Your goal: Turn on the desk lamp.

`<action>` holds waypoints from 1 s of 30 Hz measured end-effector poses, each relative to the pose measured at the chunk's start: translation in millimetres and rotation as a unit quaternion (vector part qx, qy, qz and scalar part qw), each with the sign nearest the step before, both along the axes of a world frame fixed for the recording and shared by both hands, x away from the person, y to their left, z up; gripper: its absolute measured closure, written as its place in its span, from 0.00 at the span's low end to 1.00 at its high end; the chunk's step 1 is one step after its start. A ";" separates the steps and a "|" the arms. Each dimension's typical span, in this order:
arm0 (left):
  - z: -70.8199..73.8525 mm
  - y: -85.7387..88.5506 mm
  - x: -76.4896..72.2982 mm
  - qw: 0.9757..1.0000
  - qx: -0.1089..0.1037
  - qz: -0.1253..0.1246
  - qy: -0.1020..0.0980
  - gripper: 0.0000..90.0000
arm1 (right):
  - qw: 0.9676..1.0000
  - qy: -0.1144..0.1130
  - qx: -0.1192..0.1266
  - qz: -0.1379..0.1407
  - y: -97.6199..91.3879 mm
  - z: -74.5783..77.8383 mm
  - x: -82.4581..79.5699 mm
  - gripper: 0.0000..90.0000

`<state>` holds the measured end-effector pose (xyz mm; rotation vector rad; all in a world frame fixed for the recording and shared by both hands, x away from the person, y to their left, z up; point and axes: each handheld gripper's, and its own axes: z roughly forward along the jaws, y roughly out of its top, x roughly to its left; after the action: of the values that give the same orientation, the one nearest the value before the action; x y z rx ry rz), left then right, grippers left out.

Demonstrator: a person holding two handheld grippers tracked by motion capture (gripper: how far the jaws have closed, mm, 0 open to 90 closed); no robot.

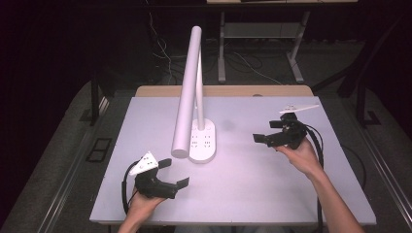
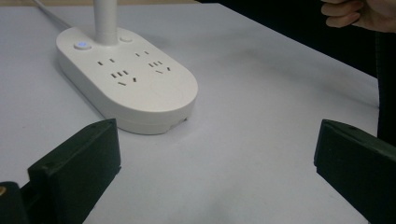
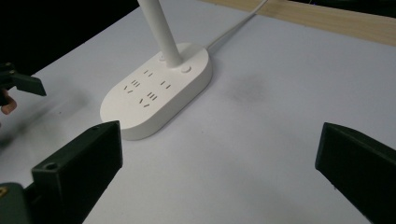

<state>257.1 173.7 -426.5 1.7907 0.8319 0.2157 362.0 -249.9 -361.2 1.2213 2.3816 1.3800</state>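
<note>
A white desk lamp (image 1: 187,97) stands mid-table on an oval base (image 1: 203,141) that carries several sockets. Its long tube head leans toward the front. In the left gripper view the base (image 2: 128,84) shows a lit blue button (image 2: 82,45) beside the stem. My left gripper (image 1: 174,173) is open near the front left of the table, pointing at the base, nothing between its jaws. My right gripper (image 1: 267,131) is open to the right of the base, held above the table, with nothing in it. From the right gripper view the base (image 3: 156,91) lies ahead and to the left.
The white tabletop (image 1: 252,184) has a wooden strip (image 1: 223,91) along its far edge. The lamp's cord (image 3: 236,25) runs off the back. Dark floor, cables and table legs (image 1: 221,48) lie beyond. A faint grey smudge (image 3: 250,91) marks the surface right of the base.
</note>
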 end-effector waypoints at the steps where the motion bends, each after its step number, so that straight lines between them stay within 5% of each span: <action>1: 0.0 0.0 0.0 1.000 0.000 0.000 0.000 0.00 | 1.000 0.001 0.002 -0.003 -1.8 -1.0 -3.4 0.00; 30: 0.3 -0.3 -0.5 1.000 0.005 0.001 -0.001 0.00 | 0.998 -0.006 0.050 -0.033 -43.5 -43.6 -99.9 0.01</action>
<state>256.6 173.4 -426.3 1.7978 0.8331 0.2240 262.0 -293.4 -404.8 1.2996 2.2668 1.4970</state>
